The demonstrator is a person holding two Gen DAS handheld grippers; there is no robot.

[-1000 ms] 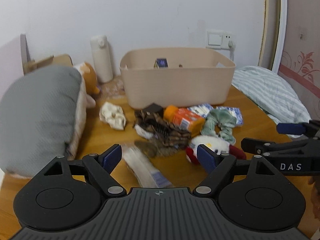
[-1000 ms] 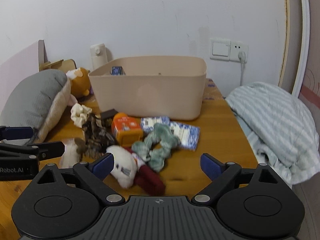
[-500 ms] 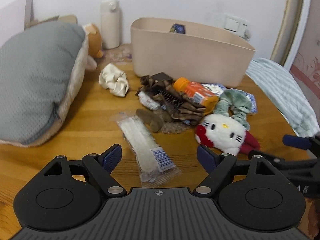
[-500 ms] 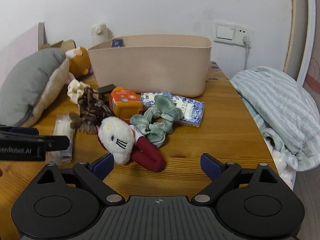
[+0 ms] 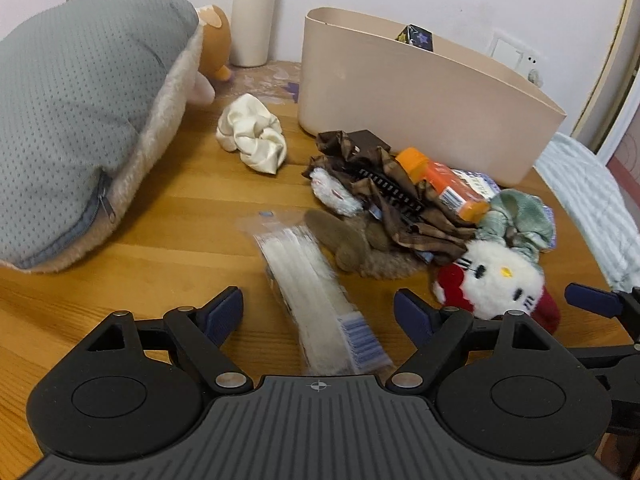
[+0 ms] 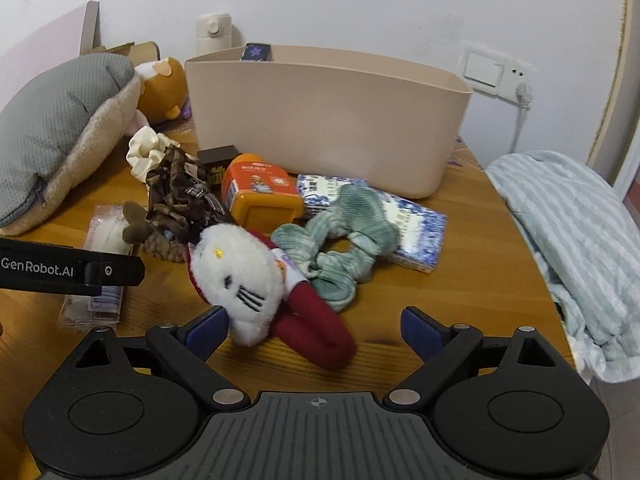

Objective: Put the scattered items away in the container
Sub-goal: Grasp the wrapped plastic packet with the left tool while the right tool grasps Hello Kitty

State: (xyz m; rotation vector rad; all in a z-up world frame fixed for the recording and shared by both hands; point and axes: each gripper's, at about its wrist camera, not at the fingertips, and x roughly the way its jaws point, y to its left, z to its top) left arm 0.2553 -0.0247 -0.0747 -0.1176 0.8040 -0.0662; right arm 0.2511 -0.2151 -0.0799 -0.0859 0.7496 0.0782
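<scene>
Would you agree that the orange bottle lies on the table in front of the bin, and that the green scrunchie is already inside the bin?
Not quite. The orange bottle does lie on the table in front of the bin, but the green scrunchie is still on the table too, resting partly on the blue patterned packet. The right wrist view shows this.

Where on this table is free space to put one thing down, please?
Bare wood lies between the grey cushion and the clear packet, and between the green scrunchie and the striped blanket. In front of the beige container it is crowded.
</scene>
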